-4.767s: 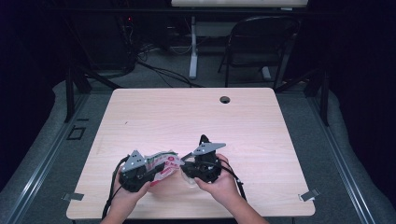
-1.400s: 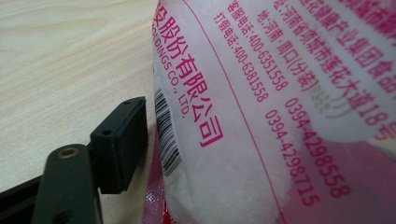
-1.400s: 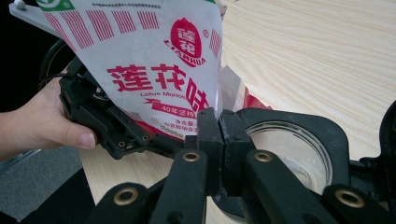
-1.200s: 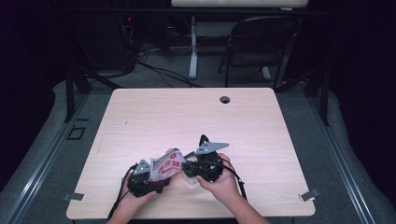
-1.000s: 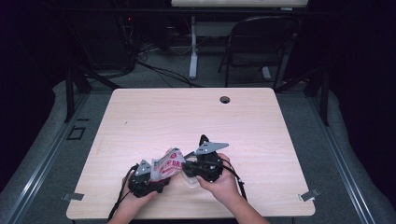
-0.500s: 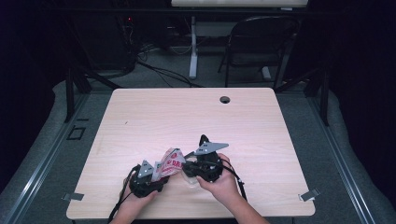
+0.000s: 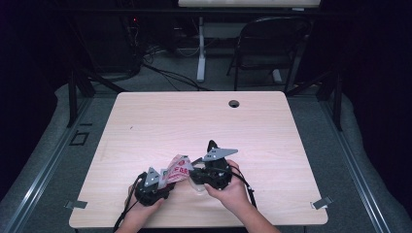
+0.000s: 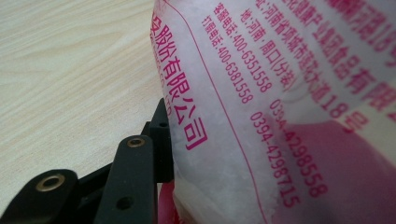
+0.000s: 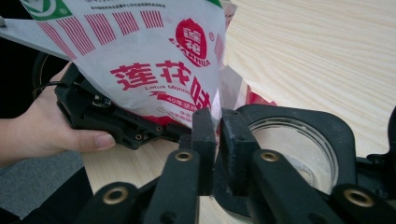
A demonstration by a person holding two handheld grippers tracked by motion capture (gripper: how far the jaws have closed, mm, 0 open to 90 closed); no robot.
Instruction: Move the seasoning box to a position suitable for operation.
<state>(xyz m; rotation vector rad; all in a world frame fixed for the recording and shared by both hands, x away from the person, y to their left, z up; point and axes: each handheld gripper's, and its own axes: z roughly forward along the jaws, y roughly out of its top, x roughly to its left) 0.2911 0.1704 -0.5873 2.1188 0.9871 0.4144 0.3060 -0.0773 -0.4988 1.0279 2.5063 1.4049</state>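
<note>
Two grippers are meeting over the near edge of the table [image 7: 145, 126], and I am keeping a printed plastic bag [image 7: 177, 168] strung between them. In the high view the bag is sitting up off the wood, arched from the left gripper [image 7: 163, 182] across to the right gripper [image 7: 197, 170], with both of my hands coming in from the bottom.

From the right gripper view I am seeing the right gripper [image 9: 218, 140] with its jaws nearly together, a thin transparent edge of the bag [image 9: 154, 65] running down into the narrow slot between the fingers [image 9: 204, 135]. The jaws have just been opening a little, and I cannot tell whether the pads are still pressing the film. A clear glass jar [image 9: 299, 154] is sitting just behind those fingers, ringed by a black holder. The bag's red-and-white face is hanging above and to the left, resting against the other gripper's black body, which my left hand [image 9: 42, 126] is holding.

From the left gripper view the bag [image 8: 289, 107] is bulging right against one black finger [image 8: 135, 172], touching its inner face. The left jaws have just been closing with the bag between them. The second finger is hidden behind the plastic, so I cannot tell whether the grip is complete.
</note>
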